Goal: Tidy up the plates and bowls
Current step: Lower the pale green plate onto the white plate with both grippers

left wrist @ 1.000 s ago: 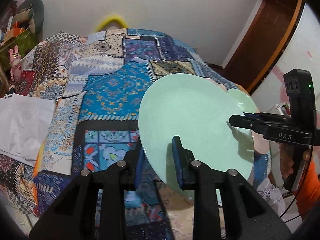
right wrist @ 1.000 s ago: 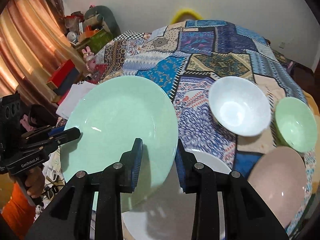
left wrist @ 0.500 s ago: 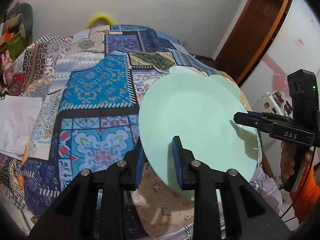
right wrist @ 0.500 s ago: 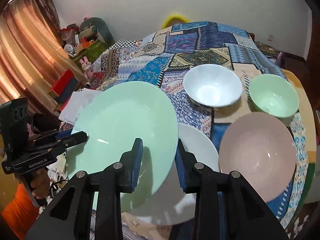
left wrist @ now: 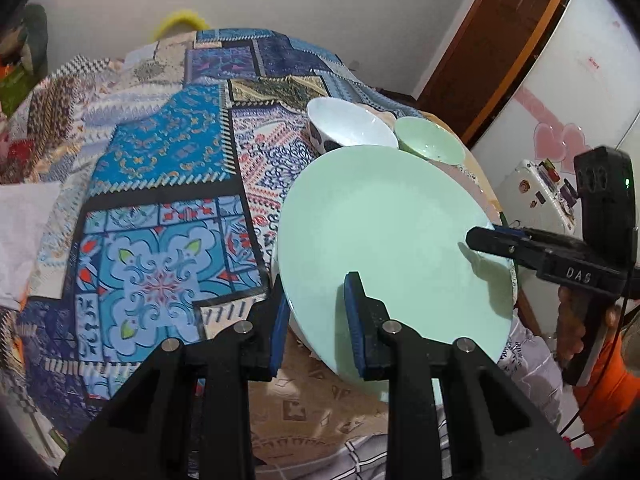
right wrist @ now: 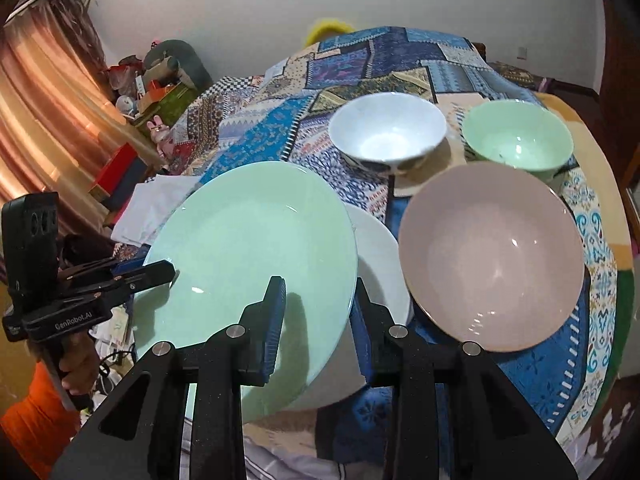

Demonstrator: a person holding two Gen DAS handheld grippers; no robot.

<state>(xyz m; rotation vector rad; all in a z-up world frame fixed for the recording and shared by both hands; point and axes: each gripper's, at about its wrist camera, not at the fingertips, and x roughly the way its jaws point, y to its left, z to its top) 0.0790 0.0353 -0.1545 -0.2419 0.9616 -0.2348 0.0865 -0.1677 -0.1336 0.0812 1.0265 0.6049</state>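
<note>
With my left gripper [left wrist: 316, 322] and right gripper [right wrist: 318, 320] both clamped on the round mint-green plate [right wrist: 248, 264], I lower it level and centred onto the near white plate [right wrist: 380, 264].

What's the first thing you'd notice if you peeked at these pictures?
A big green plate held up over the table, gripped at its edges by the left gripper and the right gripper. Under it lies a white plate, beside a pink plate, on a bright patchwork cloth.

mint plate [right wrist: 248, 240], pink plate [right wrist: 492, 256], patchwork cloth [left wrist: 160, 168]
</note>
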